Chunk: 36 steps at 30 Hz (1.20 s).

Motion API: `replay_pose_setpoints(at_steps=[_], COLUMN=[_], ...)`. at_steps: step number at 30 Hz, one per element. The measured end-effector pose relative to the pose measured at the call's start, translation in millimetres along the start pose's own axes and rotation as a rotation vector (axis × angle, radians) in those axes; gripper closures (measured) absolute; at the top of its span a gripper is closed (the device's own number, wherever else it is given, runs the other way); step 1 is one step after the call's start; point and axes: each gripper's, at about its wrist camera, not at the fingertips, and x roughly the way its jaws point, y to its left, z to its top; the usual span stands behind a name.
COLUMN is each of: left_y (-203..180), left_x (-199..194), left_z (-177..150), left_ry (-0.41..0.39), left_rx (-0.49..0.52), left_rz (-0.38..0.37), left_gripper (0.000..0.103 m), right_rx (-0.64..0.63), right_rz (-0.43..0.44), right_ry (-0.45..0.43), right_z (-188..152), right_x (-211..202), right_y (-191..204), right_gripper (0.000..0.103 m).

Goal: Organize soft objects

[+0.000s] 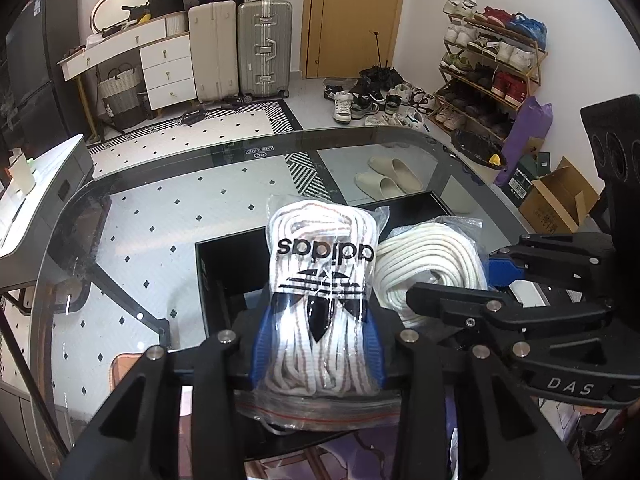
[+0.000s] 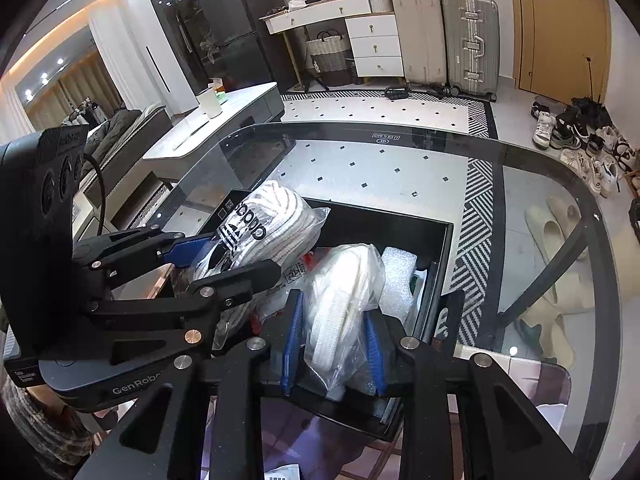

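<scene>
**Two bagged lace bundles poised over the black box**

The adidas-printed bag of white laces [image 1: 322, 304] sits between the blue pads of the left gripper [image 1: 318, 344], over the near left part of the open black box [image 2: 436, 248] that rests on the glass table [image 1: 120, 216]. To its right, the plain bag of cream-white cord [image 2: 344, 308] stands between the pads of the right gripper [image 2: 334, 346], deeper in the same box. Both bundles look to be lowered side by side so they pack upright rather than sprawl, which suits limp, slippery packets.

The left jaws stand a little apart with the printed bag filling the gap; the plastic bulges against both pads, so I judge that it is clamped, though only lightly. On the right, the pads flank the cream bag with some slack showing at its lower end, and whether they press on it I cannot tell.

White foam wrap [image 2: 398, 280] lies in the far right corner of the box, with more clear packets beneath the bundles, so the box already serves as the collecting place.

Farther out, through the glass, pale slippers [image 1: 388, 180] lie on the tiled floor, and suitcases [image 1: 240, 48] stand against the far wall.
</scene>
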Motion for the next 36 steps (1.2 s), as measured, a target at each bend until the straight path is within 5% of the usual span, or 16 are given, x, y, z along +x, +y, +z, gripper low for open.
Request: replay_pose_setpoints(at_steps=[5,9,11,20,36], left_y=[0.4,0.6,-0.5,0.6,-4.1], left_x=[-7.3,-13.7,-18.0,-40.4,-80.0], left_z=[0.0,-1.6,-3.2,-11.9,-40.7], left_ry=[-0.011,-0.017,-0.03,-0.053,-0.082], left_rx=[0.001,0.004,0.013,-0.003,0.004], left_rz=[0.013,0.02,0.027,0.018,-0.013], left_gripper=[0.044,0.026,0.022,0.006,0.0], right_rx=[0.011,0.026,0.031,0.04,0.023], right_rz=[-0.016,-0.015,-0.024,-0.01,-0.023], right_ry=[-0.031,-0.053,-0.065,-0.12,-0.124], right_z=[-1.6,-4.5,-6.8,-18.8,-47.4], right_x=[-14.3,-25.3,-32.0,-65.2,-96.6], right_y=[-5.0,-10.6,-11.3,-3.8,15.9], right_gripper=[0.05,0.048,0.034,0.007,0.002])
